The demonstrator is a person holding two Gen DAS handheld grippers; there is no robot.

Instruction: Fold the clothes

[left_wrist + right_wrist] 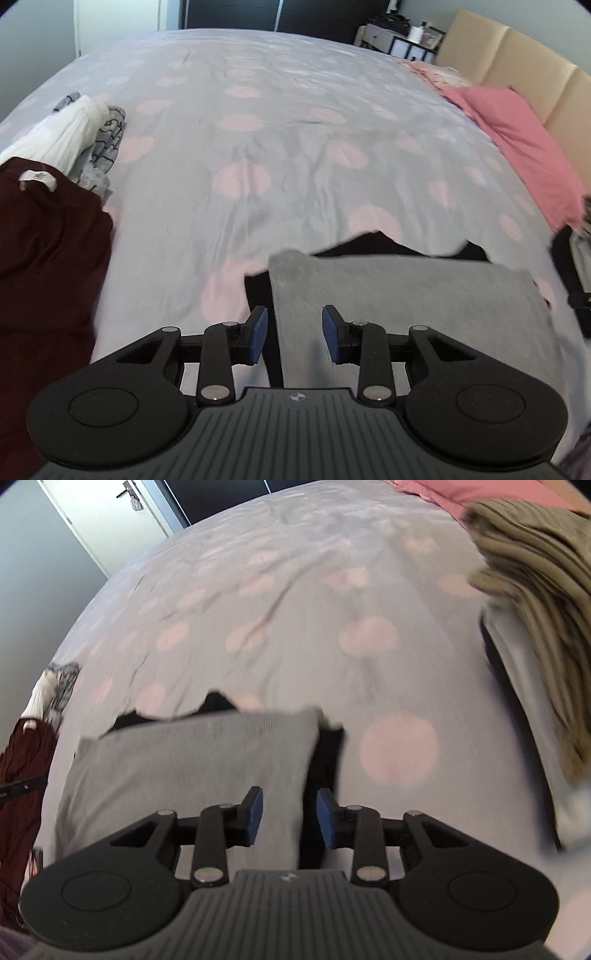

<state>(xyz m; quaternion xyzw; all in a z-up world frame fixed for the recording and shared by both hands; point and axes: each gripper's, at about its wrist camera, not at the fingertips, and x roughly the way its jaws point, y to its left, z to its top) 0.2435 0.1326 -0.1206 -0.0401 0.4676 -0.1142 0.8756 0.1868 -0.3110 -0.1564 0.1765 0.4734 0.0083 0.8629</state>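
Note:
A folded grey garment lies flat on the bed, with black fabric sticking out from under its far and left edges. My left gripper is open over the garment's left edge, and its blue pads touch nothing. The right wrist view has the same grey garment, with black fabric along its right side. My right gripper is open over that right edge, with nothing pinched between its pads.
The bed cover is grey with pink dots. A maroon garment, a white ribbed one and a patterned grey one lie at the left. A pink pillow and beige headboard are at the right. A striped olive garment tops a pile at the right.

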